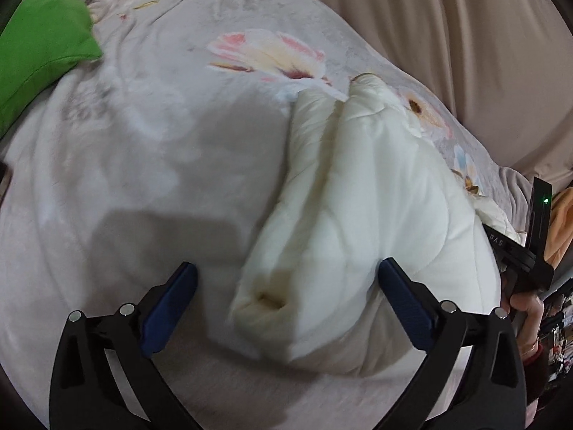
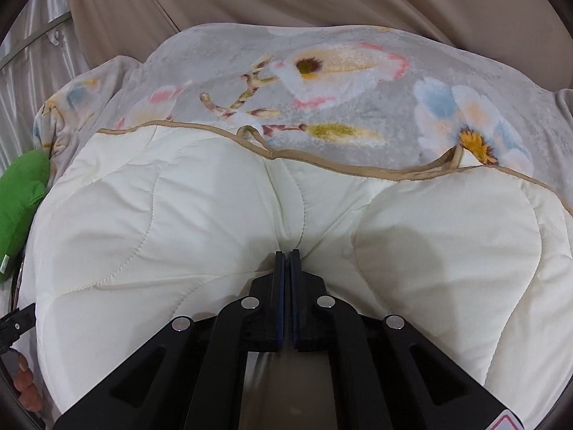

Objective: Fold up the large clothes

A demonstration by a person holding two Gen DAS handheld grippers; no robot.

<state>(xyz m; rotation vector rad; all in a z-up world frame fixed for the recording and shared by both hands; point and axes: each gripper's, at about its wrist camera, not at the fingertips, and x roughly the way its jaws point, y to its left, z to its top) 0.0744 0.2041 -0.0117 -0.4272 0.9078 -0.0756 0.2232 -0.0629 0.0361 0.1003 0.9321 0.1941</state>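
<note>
A cream-white quilted padded cloth (image 2: 179, 215) with tan edge binding lies bunched on a grey floral blanket (image 2: 340, 100). My right gripper (image 2: 287, 252) is shut on a pinched fold of the quilted cloth at its near middle. In the left wrist view the quilted cloth (image 1: 358, 215) is a rolled, lifted bundle running away from me. My left gripper (image 1: 286, 279) is open, its blue-padded fingers (image 1: 168, 308) wide apart on either side of the bundle's near end, not gripping it. The right gripper's body (image 1: 526, 251) shows at the far right, behind the bundle.
A green cushion (image 1: 39, 46) lies at the blanket's far left, also in the right wrist view (image 2: 21, 193). Beige curtain or sofa fabric (image 1: 447, 36) rises behind the blanket. An orange cloth (image 1: 562, 222) sits at the right edge.
</note>
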